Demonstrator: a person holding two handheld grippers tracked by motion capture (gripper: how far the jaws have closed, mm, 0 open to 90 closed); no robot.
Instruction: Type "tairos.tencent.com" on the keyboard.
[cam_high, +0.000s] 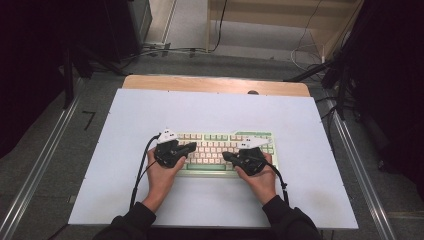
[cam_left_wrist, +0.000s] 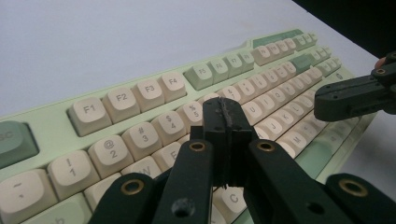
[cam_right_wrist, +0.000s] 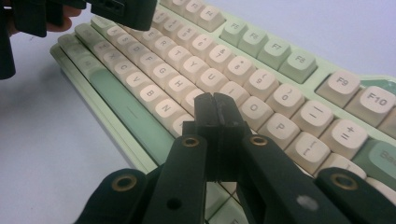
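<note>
A pale green keyboard (cam_high: 220, 141) with cream keys lies in the middle of the white board. My left gripper (cam_high: 192, 146) hovers over its left half, jaws shut and empty, pointing right. In the left gripper view the shut tips (cam_left_wrist: 227, 109) hang above the keyboard (cam_left_wrist: 140, 93) near the number row. My right gripper (cam_high: 226, 156) is over the right half, pointing left, shut with nothing in it. Its tips (cam_right_wrist: 215, 105) sit above the letter keys of the keyboard (cam_right_wrist: 261, 70). Each gripper view shows the other hand's gripper farther off: the right one (cam_left_wrist: 350, 95) and the left one (cam_right_wrist: 126, 11).
The white board (cam_high: 300, 200) rests on a wooden table (cam_high: 215, 84). Metal rails (cam_high: 40, 165) run along both sides. Cables (cam_high: 165, 50) and dark stands crowd the floor behind the table. A person's forearms in dark sleeves (cam_high: 130, 222) come in from the bottom.
</note>
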